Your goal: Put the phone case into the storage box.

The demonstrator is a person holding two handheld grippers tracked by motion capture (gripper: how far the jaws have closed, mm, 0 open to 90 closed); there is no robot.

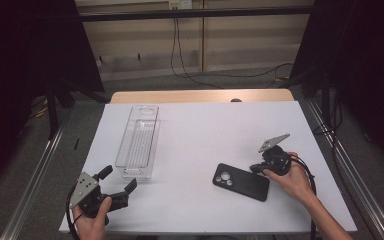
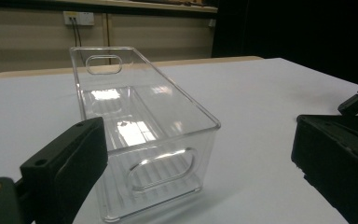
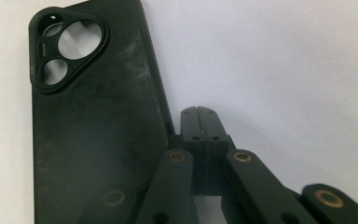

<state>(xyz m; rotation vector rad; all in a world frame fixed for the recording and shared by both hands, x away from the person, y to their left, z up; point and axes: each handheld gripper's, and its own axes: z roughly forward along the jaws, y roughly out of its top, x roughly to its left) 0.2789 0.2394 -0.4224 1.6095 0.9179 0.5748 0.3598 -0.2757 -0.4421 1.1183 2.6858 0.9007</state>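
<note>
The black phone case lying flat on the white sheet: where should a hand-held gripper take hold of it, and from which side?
Probably across its width, on the two long edges of the phone case, coming from above at the plain end away from the camera cutouts. It lies flat, so only the thin rims offer purchase. The right hand-held gripper, shut, is at one long edge.

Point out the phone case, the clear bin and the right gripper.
phone case [image 1: 241, 181], high view, middle of its back.
clear bin [image 1: 138, 145], high view, ribbed floor.
right gripper [image 3: 199, 122], right gripper view, seam between its closed fingers.
</note>
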